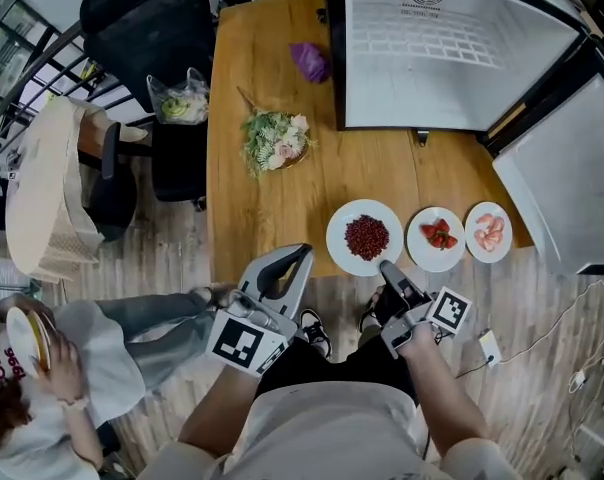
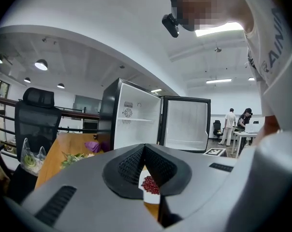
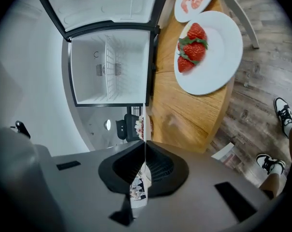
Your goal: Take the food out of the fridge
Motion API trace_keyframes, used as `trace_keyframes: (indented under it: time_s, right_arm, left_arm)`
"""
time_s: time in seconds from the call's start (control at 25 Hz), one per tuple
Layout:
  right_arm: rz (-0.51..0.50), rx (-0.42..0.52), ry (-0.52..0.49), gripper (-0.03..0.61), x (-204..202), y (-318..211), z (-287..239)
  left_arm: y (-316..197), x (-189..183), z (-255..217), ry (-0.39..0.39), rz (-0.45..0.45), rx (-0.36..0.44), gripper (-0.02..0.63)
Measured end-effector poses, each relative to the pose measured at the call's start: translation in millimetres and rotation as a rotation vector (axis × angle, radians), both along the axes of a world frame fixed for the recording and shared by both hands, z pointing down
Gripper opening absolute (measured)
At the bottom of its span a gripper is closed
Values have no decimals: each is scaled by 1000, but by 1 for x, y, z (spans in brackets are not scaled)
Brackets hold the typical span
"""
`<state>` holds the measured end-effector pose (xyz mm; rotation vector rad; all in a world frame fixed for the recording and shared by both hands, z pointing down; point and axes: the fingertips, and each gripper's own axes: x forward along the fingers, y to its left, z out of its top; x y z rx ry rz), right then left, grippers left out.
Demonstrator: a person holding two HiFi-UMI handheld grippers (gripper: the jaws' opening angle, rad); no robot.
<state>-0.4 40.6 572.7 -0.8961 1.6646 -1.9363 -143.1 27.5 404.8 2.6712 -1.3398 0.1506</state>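
Three white plates stand in a row at the near edge of the wooden table (image 1: 272, 203): red berries (image 1: 366, 237), strawberries (image 1: 437, 236), pink pieces (image 1: 489, 231). Behind them the white fridge (image 1: 437, 53) stands open and looks bare inside, its door (image 1: 572, 183) swung to the right. My left gripper (image 1: 304, 251) is shut and holds nothing, just off the table's front edge, left of the berry plate. My right gripper (image 1: 385, 265) is shut and holds nothing, right below that plate. The left gripper view shows the berry plate (image 2: 151, 185) beyond its tips; the right gripper view shows the strawberries (image 3: 193, 50) and the fridge (image 3: 109, 66).
A flower bunch (image 1: 275, 140) and a purple item (image 1: 310, 61) lie further back on the table. A black office chair (image 1: 147, 28) with a clear bag (image 1: 179, 103) stands to the left. A person holding a plate (image 1: 27, 338) sits at lower left. A cable and plug (image 1: 489, 348) lie on the floor.
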Motion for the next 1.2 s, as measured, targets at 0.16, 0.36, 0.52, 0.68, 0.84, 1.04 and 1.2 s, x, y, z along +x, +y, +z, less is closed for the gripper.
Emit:
trace_keyframes:
  time_s: [0.16,0.36,0.52,0.68,0.84,1.04,1.2]
  right_arm:
    - [7,-30,-19,26,-3,7,24]
    - [2,-39,27,26,0,5,42]
    - [-15,-50,49,26,-7,5,48]
    - [-13,-78,60,26,-9,6,58]
    - [-13,-94,64,26,-10,6,61]
    - [-29,-145,89,26,-10,10,68]
    - [-31,-160,108,28,-9,13,69]
  left_arm:
    - [6,-3,7,6,7,-2,6]
    - [13,-3,12,1,3,-12,6]
    - [15,-4,14,3,-4,-16,6]
    - [19,-3,17,0,-5,-19,6]
    - [22,-4,18,0,-14,-27,6]
    - [23,-5,18,2,-13,-30,6]
    - [25,-1,19,6,6,-33,6]
